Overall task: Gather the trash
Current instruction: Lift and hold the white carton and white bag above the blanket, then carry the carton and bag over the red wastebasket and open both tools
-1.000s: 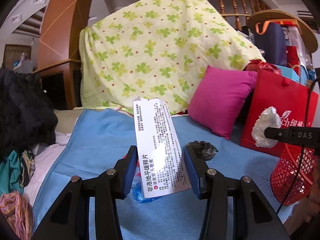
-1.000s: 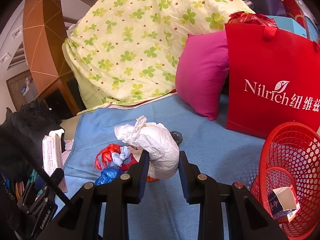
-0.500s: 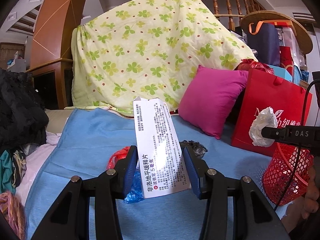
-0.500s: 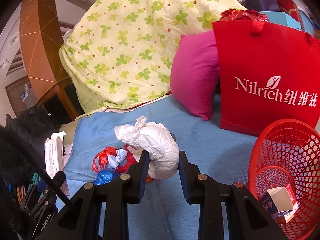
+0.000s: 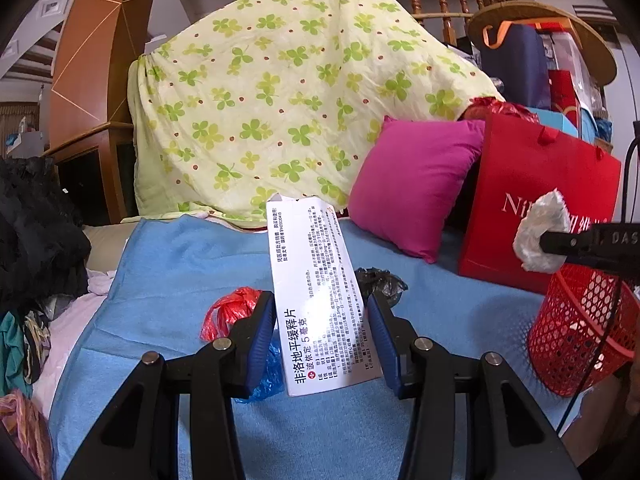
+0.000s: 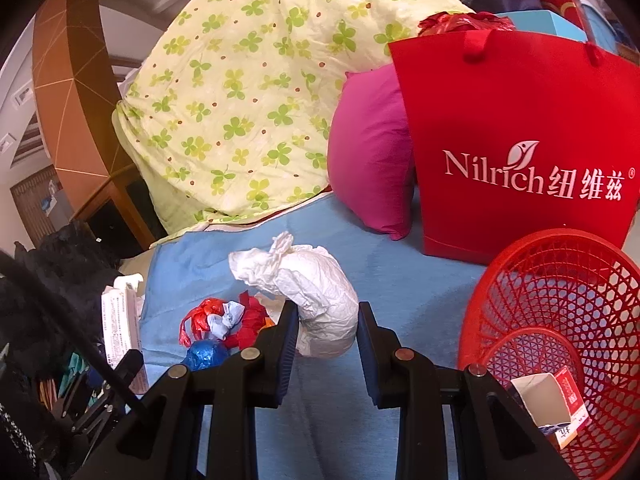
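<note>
My left gripper (image 5: 320, 320) is shut on a white medicine box (image 5: 316, 292) with Chinese print and holds it upright above the blue cloth (image 5: 180, 272). My right gripper (image 6: 328, 328) is shut on a crumpled white tissue wad (image 6: 316, 292), just left of the red mesh basket (image 6: 560, 320). The basket holds a small open carton (image 6: 548, 400). Red plastic scraps (image 6: 248, 320) and a blue wrapper (image 6: 204, 354) lie on the cloth left of the right gripper. A black bag scrap (image 5: 380, 280) lies behind the box. The right gripper and its tissue (image 5: 540, 236) show at the right of the left wrist view.
A magenta pillow (image 6: 368, 152) and a red Nilrich bag (image 6: 520, 140) stand behind the basket. A clover-print quilt (image 5: 280, 100) is heaped at the back. Dark clothes (image 5: 36, 232) are piled at the left edge.
Both grippers have shifted left across the cloth with their loads. The right gripper has come closer to the basket, which now shows larger in its view.
</note>
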Demonstrator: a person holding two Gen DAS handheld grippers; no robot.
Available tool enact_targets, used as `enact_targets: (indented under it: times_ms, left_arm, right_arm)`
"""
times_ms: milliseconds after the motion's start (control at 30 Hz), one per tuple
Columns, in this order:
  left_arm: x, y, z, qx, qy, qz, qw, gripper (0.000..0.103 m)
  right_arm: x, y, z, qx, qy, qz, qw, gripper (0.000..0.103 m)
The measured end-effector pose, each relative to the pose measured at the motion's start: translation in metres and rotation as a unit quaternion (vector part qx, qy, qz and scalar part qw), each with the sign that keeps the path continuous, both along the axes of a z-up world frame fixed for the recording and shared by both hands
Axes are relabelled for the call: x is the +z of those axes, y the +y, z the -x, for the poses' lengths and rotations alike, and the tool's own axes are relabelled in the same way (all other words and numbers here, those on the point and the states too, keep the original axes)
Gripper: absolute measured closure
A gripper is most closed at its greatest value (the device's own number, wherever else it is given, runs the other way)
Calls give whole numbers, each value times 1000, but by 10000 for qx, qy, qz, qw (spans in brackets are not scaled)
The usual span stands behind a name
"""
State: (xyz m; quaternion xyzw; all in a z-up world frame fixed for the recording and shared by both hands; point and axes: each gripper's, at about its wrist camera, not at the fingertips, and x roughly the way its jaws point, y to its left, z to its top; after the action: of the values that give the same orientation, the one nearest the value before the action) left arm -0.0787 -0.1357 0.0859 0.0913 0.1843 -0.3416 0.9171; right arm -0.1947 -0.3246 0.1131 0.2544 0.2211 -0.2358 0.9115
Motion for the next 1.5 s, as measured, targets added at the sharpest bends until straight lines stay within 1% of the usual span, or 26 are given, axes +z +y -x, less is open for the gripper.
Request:
enact_targets:
  times_ms: [300,400,500,667,767,867,900,1000,1067,1167,1300,1367,1400,1433,1467,1500]
  left_arm:
    - [-15,-11,8,-85,-45,-353,9993,54]
    - [-19,-13,9,-134,7,-412,9991,54]
    - [-21,-12,9,-192,113,-380,9990,54]
    - [-22,-7,9,-354,383,-214,9984,54]
    - [-22,-5,12,-537,503,-99,9972,54]
    - [-20,-10,22,-744,543,-68,9957,54]
    - [-19,-13,26,-831,623,-22,9946,54]
    - [-5,-28,44,-1178,740,184,9901,54]
    - [5,-47,60,-1525,807,289,9846,54]
    - [18,-84,80,-2055,991,404,9728,53]
    - [23,-141,112,-2667,1007,190,9583,52]
    - [22,-162,123,-2883,1150,140,9505,52]
    - [21,-172,128,-2938,1217,110,9480,52]
    - [19,-181,132,-2999,1282,77,9453,51]
    - [18,-187,134,-3048,1334,59,9430,46]
    - [17,-193,136,-3085,1401,40,9408,43]
  right_arm:
    - [1,-13,31,-26,-142,-78,9999,72]
    - [5,-18,46,-61,-193,-76,9998,72]
    - [8,-24,63,-87,-243,-101,9996,72]
    - [13,-33,97,-137,-378,-147,9991,72]
    - [13,-41,118,-113,-510,-225,9984,72]
    - [11,-48,135,-71,-624,-310,9975,72]
    - [9,-51,140,-57,-643,-337,9973,72]
    - [3,-61,156,-131,-626,-307,9975,72]
    - [0,-70,166,-204,-586,-311,9976,72]
    - [-4,-84,184,-368,-543,-280,9975,70]
    - [-17,-105,207,-542,-479,-391,9966,70]
    - [-26,-115,215,-615,-489,-506,9956,69]
    - [-30,-120,219,-617,-528,-608,9948,63]
    - [-35,-126,223,-631,-577,-733,9936,46]
    - [-37,-129,226,-670,-617,-772,9928,38]
    - [-38,-132,230,-714,-703,-771,9920,35]
